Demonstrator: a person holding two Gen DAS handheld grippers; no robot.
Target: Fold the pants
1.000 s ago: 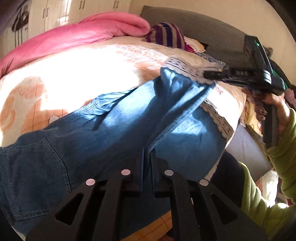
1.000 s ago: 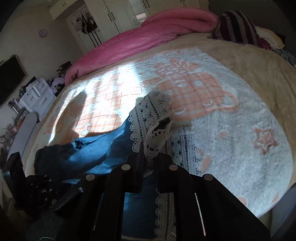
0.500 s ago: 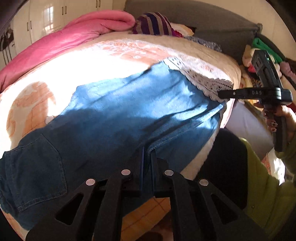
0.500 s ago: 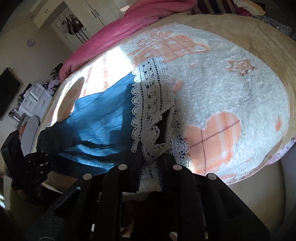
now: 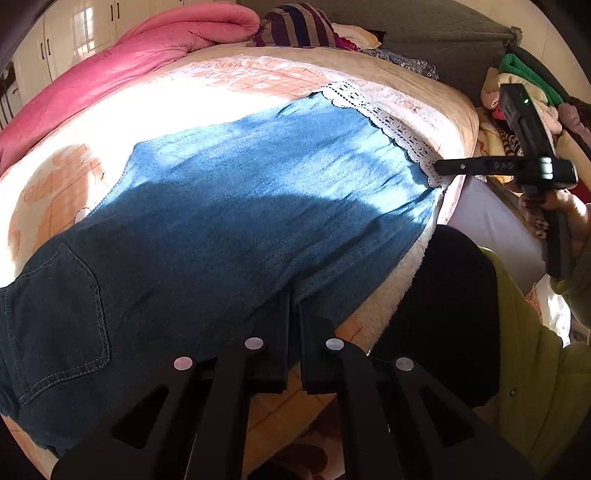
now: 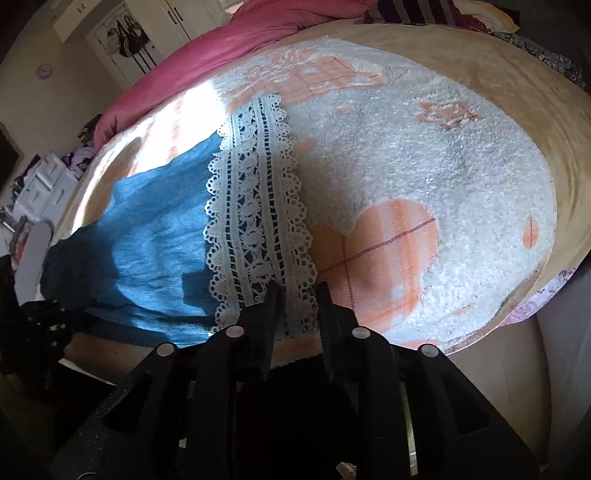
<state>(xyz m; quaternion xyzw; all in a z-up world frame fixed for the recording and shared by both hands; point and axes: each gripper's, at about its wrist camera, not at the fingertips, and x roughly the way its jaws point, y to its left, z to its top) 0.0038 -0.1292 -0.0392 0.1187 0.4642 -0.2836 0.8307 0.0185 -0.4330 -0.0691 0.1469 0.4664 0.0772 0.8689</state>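
Bed (image 5: 436, 107): L gripper (image 5: 293, 299) pinching pants (image 5: 240, 192)

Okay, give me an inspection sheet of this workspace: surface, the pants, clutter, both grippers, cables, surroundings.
Surface: bed with fluffy white and orange blanket, partly sunlit.
Job's things: blue denim pants spread flat across the blanket, back pocket facing up, white lace hem near the bed's edge.
Clutter: pink comforter and striped pillow at the bed's far side.
Grippers: left gripper shut on the pants' near edge; right gripper with jaws opening, lace hem between them, pads no longer pressing it.
Cables: nothing seen.
Surroundings: white cupboards, piled clothes beside the bed, the person's green sleeve.
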